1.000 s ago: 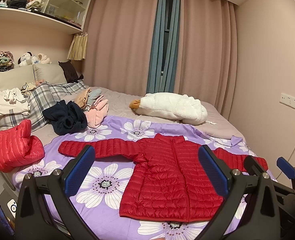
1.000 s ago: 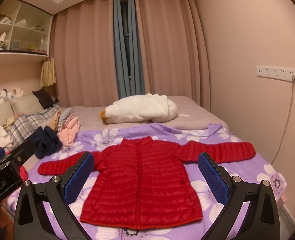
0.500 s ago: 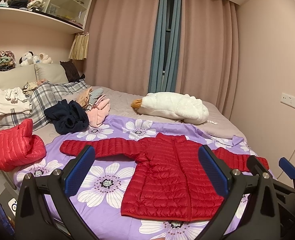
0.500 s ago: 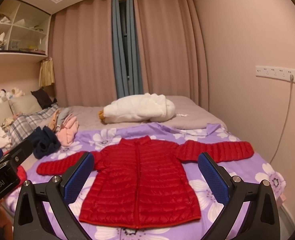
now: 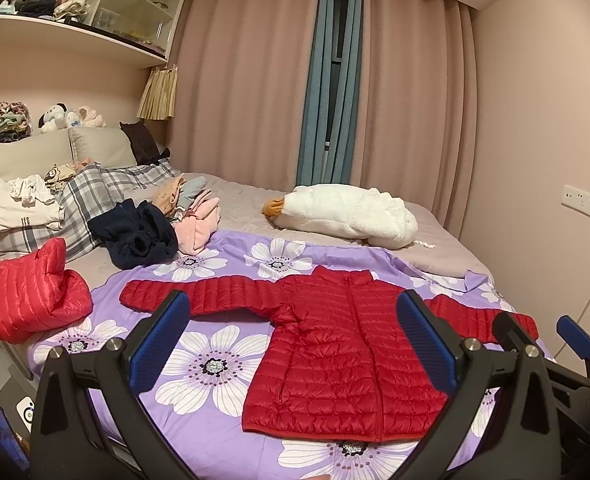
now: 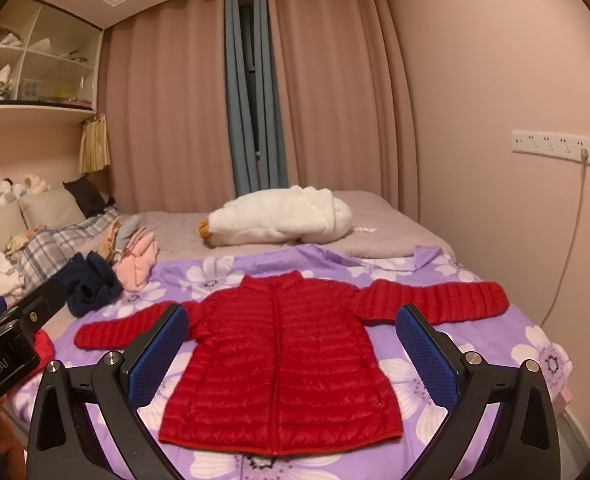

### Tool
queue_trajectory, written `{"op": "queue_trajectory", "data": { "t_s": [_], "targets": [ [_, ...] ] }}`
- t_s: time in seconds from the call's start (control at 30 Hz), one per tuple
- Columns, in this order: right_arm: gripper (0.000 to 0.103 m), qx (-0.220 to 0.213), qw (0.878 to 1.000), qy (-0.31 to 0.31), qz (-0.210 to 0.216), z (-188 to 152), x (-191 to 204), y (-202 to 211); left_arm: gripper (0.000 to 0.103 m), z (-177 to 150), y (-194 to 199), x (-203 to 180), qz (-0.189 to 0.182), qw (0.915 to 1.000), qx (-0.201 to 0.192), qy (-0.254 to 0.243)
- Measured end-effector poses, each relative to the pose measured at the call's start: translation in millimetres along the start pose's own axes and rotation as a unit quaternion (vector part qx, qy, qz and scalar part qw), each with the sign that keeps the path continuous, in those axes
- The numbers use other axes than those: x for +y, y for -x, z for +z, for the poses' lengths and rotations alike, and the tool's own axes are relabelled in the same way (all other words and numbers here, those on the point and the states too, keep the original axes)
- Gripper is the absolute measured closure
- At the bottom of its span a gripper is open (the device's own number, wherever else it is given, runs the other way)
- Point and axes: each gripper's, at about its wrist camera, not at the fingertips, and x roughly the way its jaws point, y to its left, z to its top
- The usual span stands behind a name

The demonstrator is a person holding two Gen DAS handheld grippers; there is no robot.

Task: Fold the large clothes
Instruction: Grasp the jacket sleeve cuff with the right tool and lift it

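Red quilted down fills the lower middle of my left wrist view: the jacket [image 5: 347, 344] lies flat, front up, sleeves spread on the purple floral sheet [image 5: 211, 364], my left tool [image 5: 291, 344] wide and empty above it; the slick shell could slip from a shallow pinch. In my right wrist view my right tool [image 6: 291, 348] is wide too, the hem near the bed's [image 6: 379, 220] lower edge, open sheet around both sleeves.
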Motion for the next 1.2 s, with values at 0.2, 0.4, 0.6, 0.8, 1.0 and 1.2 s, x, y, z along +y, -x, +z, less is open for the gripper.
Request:
{"op": "queue_trajectory", "data": {
  "t_s": [0.2, 0.4, 0.6, 0.8, 1.0, 1.2],
  "targets": [
    [0.001, 0.011, 1.000, -0.023, 0.006, -2.1, -17.9, -24.4, 0.000, -0.3, -42.3, 20.6, 0.019, 0.9987, 0.019, 0.044],
    [0.001, 0.042, 0.993, -0.073, -0.077, 4.1, -90.0, -92.4, 0.000, 3.7, -125.7, 75.1, 0.058, 0.9909, 0.033, 0.116],
    [0.001, 0.118, 0.969, -0.141, -0.168, 0.6, -208.6, -200.4, 0.001, -21.4, -222.2, 152.6, 0.074, 0.9664, 0.092, 0.228],
    [0.001, 0.187, 0.926, -0.228, -0.234, -38.6, -338.9, -293.5, 0.004, -58.7, -263.5, 192.5, 0.123, 0.9472, 0.105, 0.277],
    [0.010, 0.215, 0.879, -0.332, -0.265, -84.3, -416.8, -327.4, 0.007, -85.3, -294.1, 208.0, 0.170, 0.9373, 0.104, 0.286],
    [0.051, 0.178, 0.882, -0.331, -0.286, -97.3, -409.9, -330.5, 0.017, -96.8, -326.5, 200.4, 0.193, 0.9419, 0.139, 0.237]
  ]
}}
